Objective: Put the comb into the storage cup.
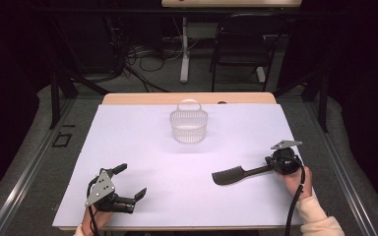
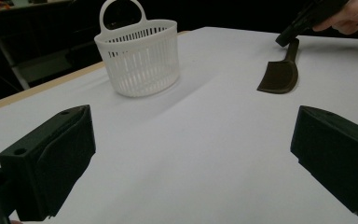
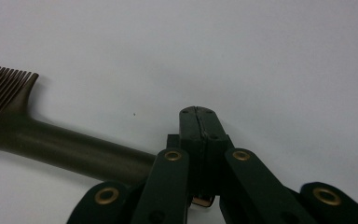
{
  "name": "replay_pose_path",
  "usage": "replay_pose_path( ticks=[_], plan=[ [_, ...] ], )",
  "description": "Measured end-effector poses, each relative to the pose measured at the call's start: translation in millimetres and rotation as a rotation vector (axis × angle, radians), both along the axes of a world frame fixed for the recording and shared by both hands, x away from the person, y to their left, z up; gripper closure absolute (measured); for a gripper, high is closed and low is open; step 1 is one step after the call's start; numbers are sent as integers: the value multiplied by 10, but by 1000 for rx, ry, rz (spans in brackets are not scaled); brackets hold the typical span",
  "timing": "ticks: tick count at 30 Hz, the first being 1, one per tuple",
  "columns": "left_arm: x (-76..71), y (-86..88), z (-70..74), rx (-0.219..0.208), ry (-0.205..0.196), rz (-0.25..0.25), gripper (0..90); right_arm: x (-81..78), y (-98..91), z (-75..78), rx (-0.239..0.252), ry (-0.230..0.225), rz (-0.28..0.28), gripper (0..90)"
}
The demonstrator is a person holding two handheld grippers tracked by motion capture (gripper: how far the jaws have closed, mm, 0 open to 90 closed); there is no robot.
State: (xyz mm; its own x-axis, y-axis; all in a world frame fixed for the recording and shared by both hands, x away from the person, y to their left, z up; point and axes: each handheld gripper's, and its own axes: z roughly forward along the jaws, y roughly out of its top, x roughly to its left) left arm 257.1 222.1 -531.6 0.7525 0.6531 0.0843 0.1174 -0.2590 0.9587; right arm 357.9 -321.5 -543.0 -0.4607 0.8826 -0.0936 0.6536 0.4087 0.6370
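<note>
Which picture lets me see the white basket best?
The left gripper view: the white basket is big and close there, so its slats and loop handle show clearly. In the high view the white basket looks small at the far side of the table.

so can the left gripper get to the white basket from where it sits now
Probably yes. The left gripper has its jaws wide open near the table's front edge, and the white sheet between it and the white basket is bare. The comb lies off to the right, out of that path.
</note>
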Motion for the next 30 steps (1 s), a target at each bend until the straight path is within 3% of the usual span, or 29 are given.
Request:
replay_pose_path(
  ticks=[30],
  plan=[
    [-1,7,5,-2,-4,7,0,-106,-58,26,16,75,-17,900]
  ],
)
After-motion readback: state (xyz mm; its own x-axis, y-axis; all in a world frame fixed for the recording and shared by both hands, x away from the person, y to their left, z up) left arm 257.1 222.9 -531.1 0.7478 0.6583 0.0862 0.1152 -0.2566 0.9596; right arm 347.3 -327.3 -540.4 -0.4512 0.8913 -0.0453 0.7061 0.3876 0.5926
